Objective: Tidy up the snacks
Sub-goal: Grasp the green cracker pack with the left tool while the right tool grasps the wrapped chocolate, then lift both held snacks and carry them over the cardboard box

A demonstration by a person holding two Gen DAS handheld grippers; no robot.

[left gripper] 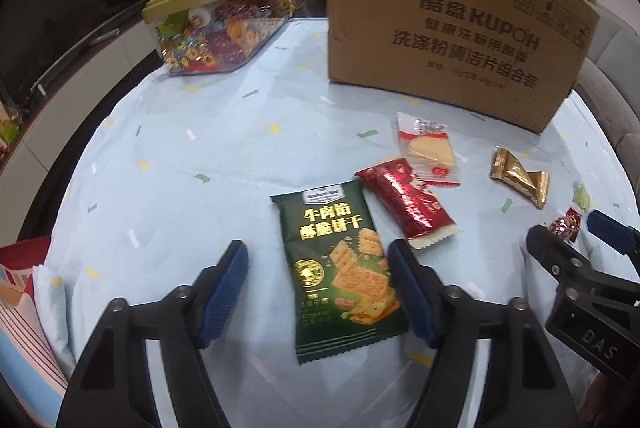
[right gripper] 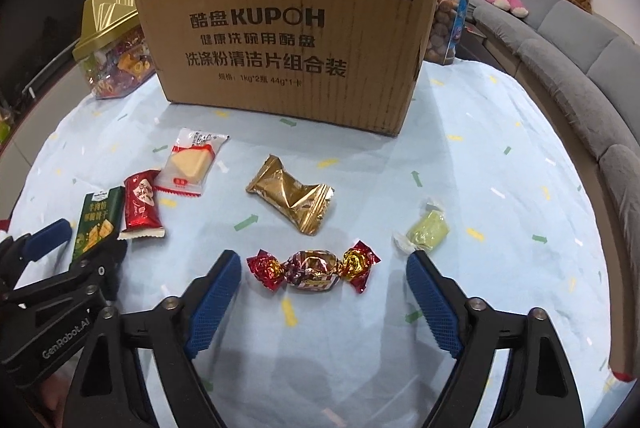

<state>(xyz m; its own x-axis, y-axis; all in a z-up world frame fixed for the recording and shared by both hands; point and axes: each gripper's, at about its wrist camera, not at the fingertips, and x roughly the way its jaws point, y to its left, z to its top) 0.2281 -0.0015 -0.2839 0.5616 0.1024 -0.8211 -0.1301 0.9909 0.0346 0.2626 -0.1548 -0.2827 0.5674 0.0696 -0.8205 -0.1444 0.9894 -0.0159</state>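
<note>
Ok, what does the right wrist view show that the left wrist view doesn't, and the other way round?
Only the right wrist view: the whole pale green candy, the clear tub of brown round snacks behind the cardboard box, the grey sofa.

Only the left wrist view: the full green cracker packet lying between the open left gripper.

Both: the box, gold-lidded candy jar, red packet, cake packet, gold packet, and the red twist candy between the open right gripper.

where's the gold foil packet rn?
On the light blue tablecloth, centre of the right wrist view: gold foil packet lies in front of the cardboard box, just beyond the red-and-gold twist candy.
</note>
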